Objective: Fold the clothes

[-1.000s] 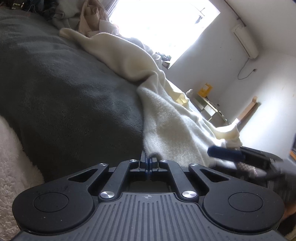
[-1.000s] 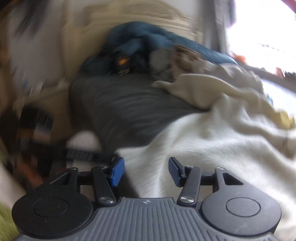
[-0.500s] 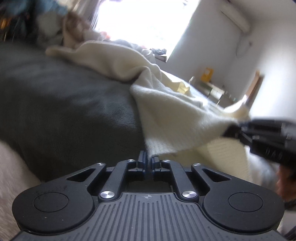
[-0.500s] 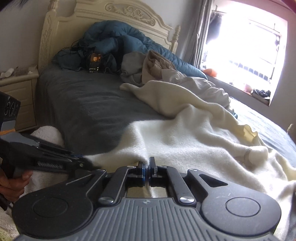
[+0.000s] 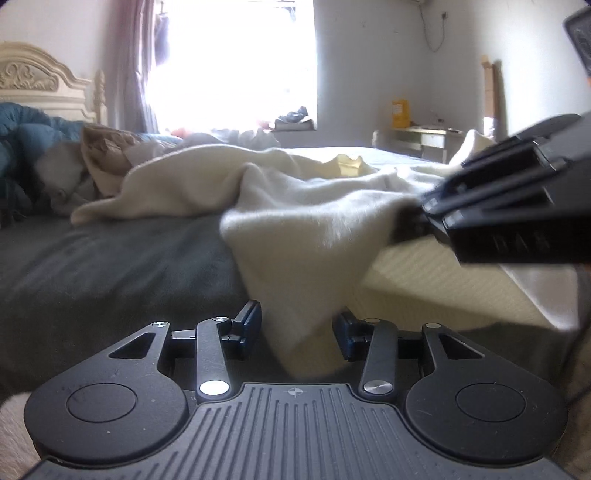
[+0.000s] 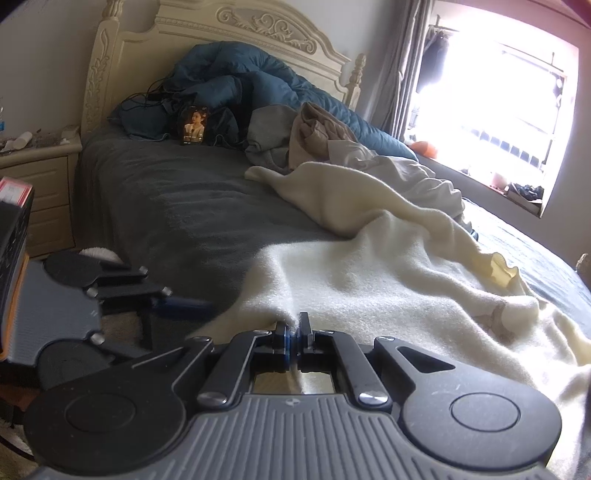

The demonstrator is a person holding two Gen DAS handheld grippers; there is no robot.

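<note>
Right hand-held gripper (image 6: pixel 294 334) clamped on cream garment (image 6: pixel 369 273) edge, left hand-held gripper (image 5: pixel 295 332) apart around its corner, over grey bed (image 6: pixel 177 214).

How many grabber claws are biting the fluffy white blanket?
1. The right gripper is shut on the cream garment at its near edge. The left gripper is open, cloth hanging between its fingers.

The garment (image 6: pixel 369 266) lies on the bed (image 6: pixel 177 206), before the headboard (image 6: pixel 258 26), nightstand (image 6: pixel 37 192) at left.

Dark grey bed (image 6: pixel 177 206) under a cream garment (image 6: pixel 369 273), blue duvet (image 6: pixel 236 88), grey and beige clothes (image 6: pixel 295 136).
</note>
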